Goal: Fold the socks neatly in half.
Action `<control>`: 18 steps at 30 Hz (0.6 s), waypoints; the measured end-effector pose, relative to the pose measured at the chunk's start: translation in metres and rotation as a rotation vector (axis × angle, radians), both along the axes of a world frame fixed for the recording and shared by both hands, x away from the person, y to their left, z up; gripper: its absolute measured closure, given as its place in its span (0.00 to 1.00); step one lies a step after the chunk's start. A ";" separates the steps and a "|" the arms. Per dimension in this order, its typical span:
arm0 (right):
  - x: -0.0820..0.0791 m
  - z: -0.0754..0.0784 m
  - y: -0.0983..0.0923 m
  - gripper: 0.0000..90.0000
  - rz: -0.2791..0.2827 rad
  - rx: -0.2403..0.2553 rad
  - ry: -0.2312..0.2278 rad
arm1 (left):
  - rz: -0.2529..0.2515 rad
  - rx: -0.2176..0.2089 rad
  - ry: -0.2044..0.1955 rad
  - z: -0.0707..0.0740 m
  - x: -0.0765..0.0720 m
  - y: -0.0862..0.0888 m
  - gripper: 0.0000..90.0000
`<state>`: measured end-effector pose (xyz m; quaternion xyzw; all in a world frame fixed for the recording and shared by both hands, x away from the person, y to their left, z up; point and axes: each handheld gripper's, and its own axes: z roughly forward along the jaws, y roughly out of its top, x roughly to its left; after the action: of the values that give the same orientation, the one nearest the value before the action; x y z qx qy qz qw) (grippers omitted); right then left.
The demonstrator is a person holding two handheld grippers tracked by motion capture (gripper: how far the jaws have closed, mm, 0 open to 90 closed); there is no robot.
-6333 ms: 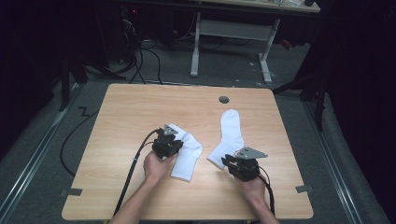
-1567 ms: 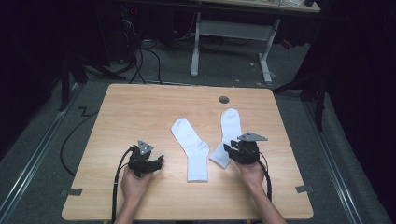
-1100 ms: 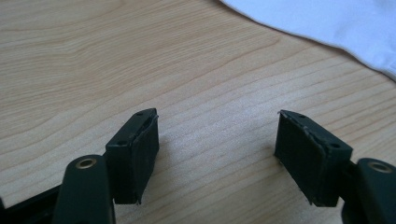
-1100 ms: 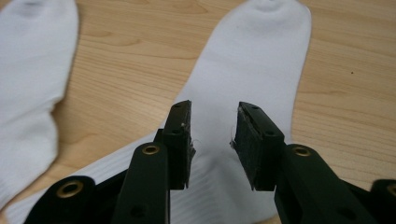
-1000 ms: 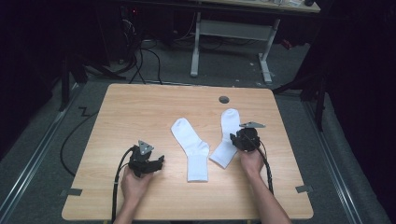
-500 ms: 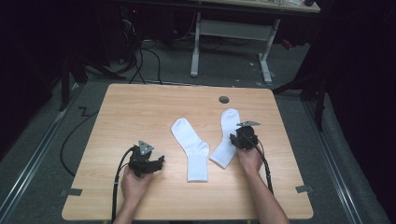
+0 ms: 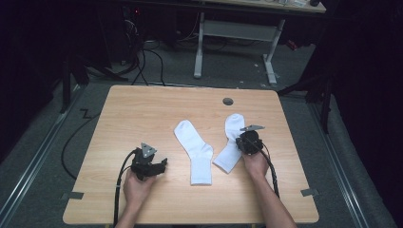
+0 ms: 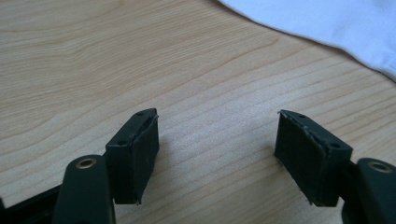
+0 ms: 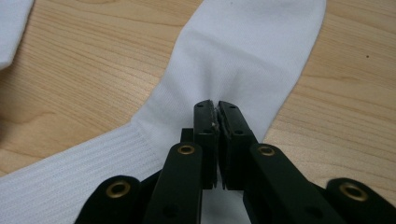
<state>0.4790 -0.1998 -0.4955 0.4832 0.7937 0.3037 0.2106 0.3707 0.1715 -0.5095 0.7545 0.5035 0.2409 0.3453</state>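
Observation:
Two white socks lie flat near the middle of the wooden table (image 7: 142, 109). The left sock (image 7: 195, 149) is bent, its toe end toward the front edge. On the right sock (image 7: 230, 142) sits my right gripper (image 7: 247, 140), shut on a pinch of fabric at the heel bend. In the right gripper view the jaws meet on the right sock (image 9: 243, 60), which puckers around the right gripper (image 9: 216, 109). My left gripper (image 7: 159, 164) rests open on bare wood left of the socks. The left gripper view shows the left gripper (image 8: 215, 135) wide apart, a left sock edge (image 8: 327, 23) at top right.
A round cable hole (image 7: 228, 101) lies near the table's far edge. Black cables (image 7: 121, 185) trail from both grippers toward the front edge. Beyond the table stand a desk frame (image 7: 237, 33) and floor cables (image 7: 147, 52) in the dark.
Earlier both grippers worked at the socks; the left gripper then drew back to bare wood at the left. Over the last second the right gripper settled onto the right sock's heel bend.

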 end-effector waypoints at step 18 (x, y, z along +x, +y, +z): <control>-0.014 0.021 -0.006 0.98 0.070 0.040 -0.087 | 0.000 -0.001 0.000 0.000 0.001 0.000 0.35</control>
<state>0.4646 -0.2062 -0.4741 0.4457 0.7939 0.3473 0.2247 0.3714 0.1716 -0.5094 0.7543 0.5038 0.2404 0.3456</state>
